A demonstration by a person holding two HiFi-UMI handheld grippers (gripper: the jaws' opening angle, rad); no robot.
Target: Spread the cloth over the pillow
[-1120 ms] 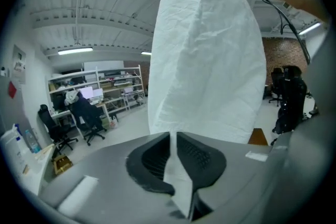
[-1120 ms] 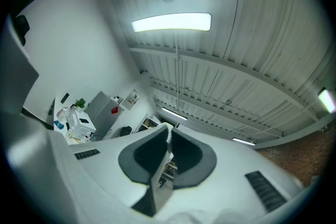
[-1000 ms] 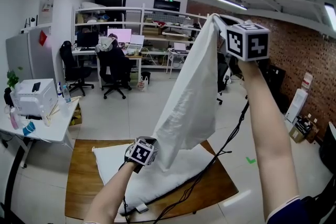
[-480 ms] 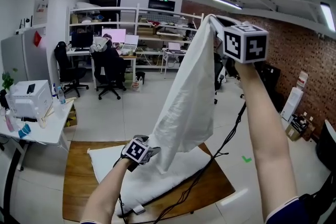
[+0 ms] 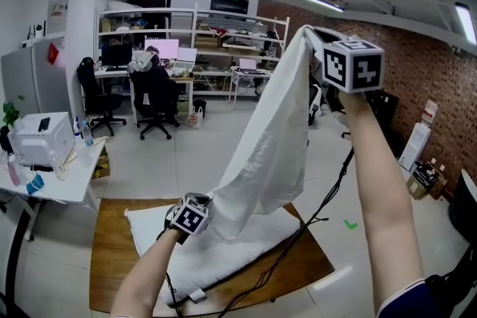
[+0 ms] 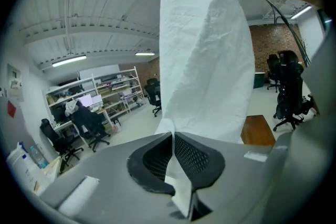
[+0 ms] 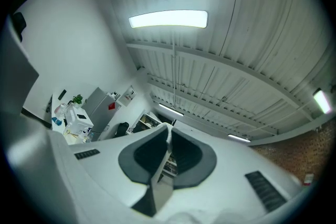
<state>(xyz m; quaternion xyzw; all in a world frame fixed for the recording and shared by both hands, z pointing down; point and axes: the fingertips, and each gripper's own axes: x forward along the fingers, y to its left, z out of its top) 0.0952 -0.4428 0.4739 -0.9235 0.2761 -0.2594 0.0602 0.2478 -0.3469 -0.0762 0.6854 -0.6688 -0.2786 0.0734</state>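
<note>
Hanging white cloth (image 5: 270,132), softly creased

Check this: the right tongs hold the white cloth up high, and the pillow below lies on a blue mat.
One point is wrong: the head view shows the pillow lying on a brown wooden board, not a blue mat. The right tongs do hold the white cloth up high.

The head view looks forward at the cloth (image 5: 268,138). The left gripper view shares it, close up; the right gripper view faces the ceiling (image 7: 236,34).
</note>
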